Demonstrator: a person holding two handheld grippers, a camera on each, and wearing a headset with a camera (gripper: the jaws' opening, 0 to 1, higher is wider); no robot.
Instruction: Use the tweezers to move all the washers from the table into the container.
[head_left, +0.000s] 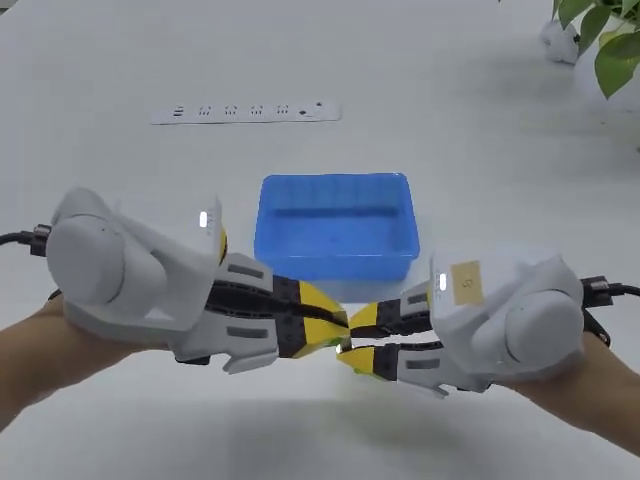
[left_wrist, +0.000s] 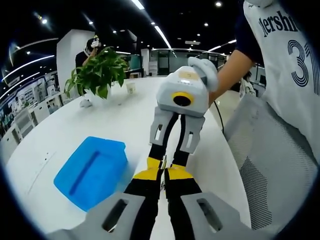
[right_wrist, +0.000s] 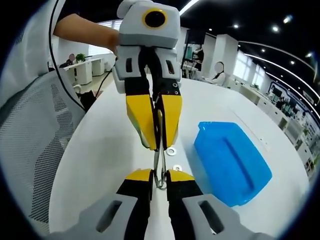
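My two grippers meet tip to tip just in front of the blue container (head_left: 335, 225). Thin metal tweezers (right_wrist: 159, 162) run between them. The left gripper (right_wrist: 159, 144) has its yellow fingers pressed together on the far part of the tweezers. The right gripper (right_wrist: 160, 176) is shut on the near end. From the left gripper view, the tweezers (left_wrist: 162, 176) stand between my left gripper (left_wrist: 162, 172) and the right gripper's fingers (left_wrist: 155, 162). Two washers (right_wrist: 171, 151) (right_wrist: 177, 167) lie on the white table beside the container (right_wrist: 232, 160). The container (left_wrist: 92, 172) looks empty.
A white power strip (head_left: 245, 111) lies beyond the container. A potted plant (head_left: 600, 40) stands at the far right corner of the table. A mesh chair (right_wrist: 30, 150) sits at the table's near edge, by the person (left_wrist: 290, 60).
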